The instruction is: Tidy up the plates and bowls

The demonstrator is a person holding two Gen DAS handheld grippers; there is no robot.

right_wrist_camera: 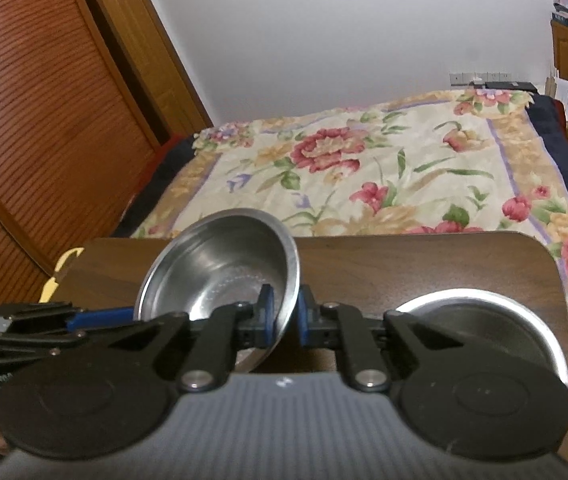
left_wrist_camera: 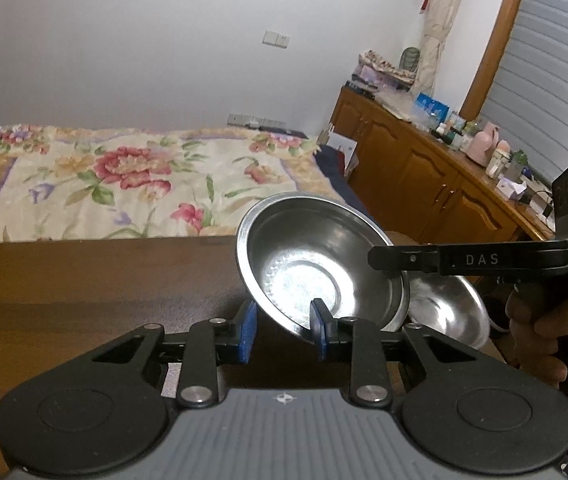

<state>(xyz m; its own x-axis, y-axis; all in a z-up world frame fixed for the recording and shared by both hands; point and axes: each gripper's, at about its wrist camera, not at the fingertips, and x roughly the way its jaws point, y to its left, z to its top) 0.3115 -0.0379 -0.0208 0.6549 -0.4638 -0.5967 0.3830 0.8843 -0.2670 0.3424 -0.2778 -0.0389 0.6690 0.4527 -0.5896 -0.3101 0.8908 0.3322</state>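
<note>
Two hand-held grippers lift one steel bowl (left_wrist_camera: pixel 320 264) together, tilted above a dark wooden table (left_wrist_camera: pixel 84 280). The left gripper (left_wrist_camera: pixel 284 326) pinches the bowl's near rim between its blue pads; the right gripper (right_wrist_camera: pixel 284 314) clamps the rim on the opposite side. A second steel bowl (right_wrist_camera: pixel 484 320) rests on the table just beside it.

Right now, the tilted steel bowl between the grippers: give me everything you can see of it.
The bowl is round, shiny bare metal, with a flat circular base, sloped walls and a thin rolled rim; it is empty. It is tipped steeply on edge, with its opening facing the cameras. The left gripper pinches one side of the rim and the right gripper pinches the opposite side. It stands over the wooden table, beside a second bowl. Whether it touches either cannot be told.
</note>
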